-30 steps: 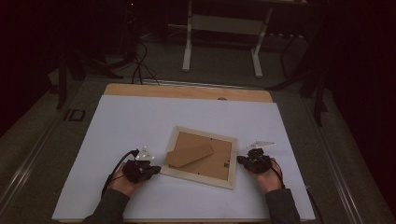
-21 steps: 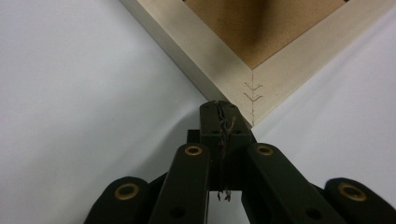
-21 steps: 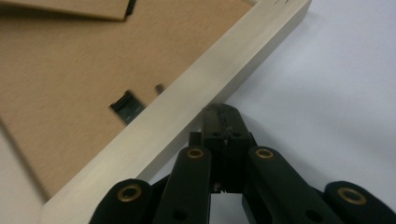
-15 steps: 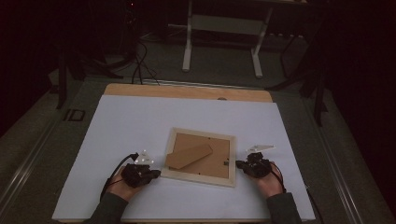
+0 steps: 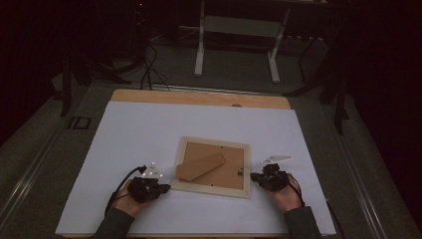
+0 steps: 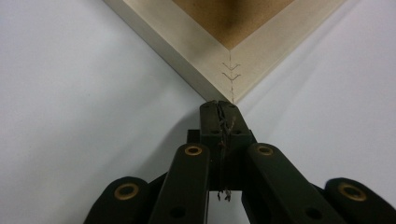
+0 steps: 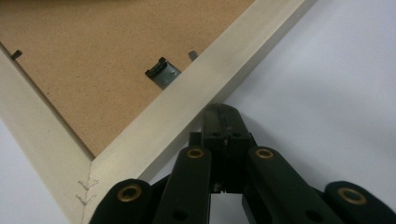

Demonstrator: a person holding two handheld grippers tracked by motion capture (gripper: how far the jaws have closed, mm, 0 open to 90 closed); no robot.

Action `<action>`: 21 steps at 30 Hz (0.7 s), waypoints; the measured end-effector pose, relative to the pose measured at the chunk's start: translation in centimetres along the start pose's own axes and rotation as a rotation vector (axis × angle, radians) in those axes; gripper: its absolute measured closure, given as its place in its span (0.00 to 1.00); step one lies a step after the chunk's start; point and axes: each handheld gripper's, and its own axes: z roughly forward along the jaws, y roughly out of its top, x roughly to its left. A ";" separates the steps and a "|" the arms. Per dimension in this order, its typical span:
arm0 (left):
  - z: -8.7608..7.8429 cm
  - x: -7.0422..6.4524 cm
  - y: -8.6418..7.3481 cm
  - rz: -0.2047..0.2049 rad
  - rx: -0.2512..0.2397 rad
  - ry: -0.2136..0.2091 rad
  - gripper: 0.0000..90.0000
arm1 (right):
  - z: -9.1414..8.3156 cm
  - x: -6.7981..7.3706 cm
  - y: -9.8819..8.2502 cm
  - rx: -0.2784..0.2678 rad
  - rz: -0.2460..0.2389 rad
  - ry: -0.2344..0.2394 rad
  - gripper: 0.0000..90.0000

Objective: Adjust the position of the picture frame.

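A wooden picture frame [image 5: 211, 167] lies face down near the middle of the white table [image 5: 149, 129], slightly turned, its brown backing board up and a folded easel flap lying flat across it. The person's hands come in from the near edge, one on each side of the frame.

The left tongs [image 5: 166, 187] are closed, the two black jaws pressed together with nothing between them. In the left gripper view their tip [image 6: 219, 106] sits right at the frame's near left corner [image 6: 224, 60], where the mitre joint and its two V-shaped staples show; it seems to touch the wood, though the closeness of that view makes contact hard to confirm.

The right tongs [image 5: 255, 176] are likewise closed and empty. In the right gripper view their tip [image 7: 220, 111] meets the outer edge of the frame's right rail [image 7: 196, 100], just beside a small metal hanger clip [image 7: 162, 73] fixed on the backing board. Another stapled corner shows at the lower left of that view.

A cable trails from the left tongs across the table toward the person's sleeve. Beyond the table, the legs of a white stand [image 5: 236, 30] rise from the dark floor.
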 end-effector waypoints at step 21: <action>-0.4 -0.3 -0.5 -0.016 0.003 -0.003 0.97 | 1.7 0.1 1.7 -0.015 -0.007 0.047 1.00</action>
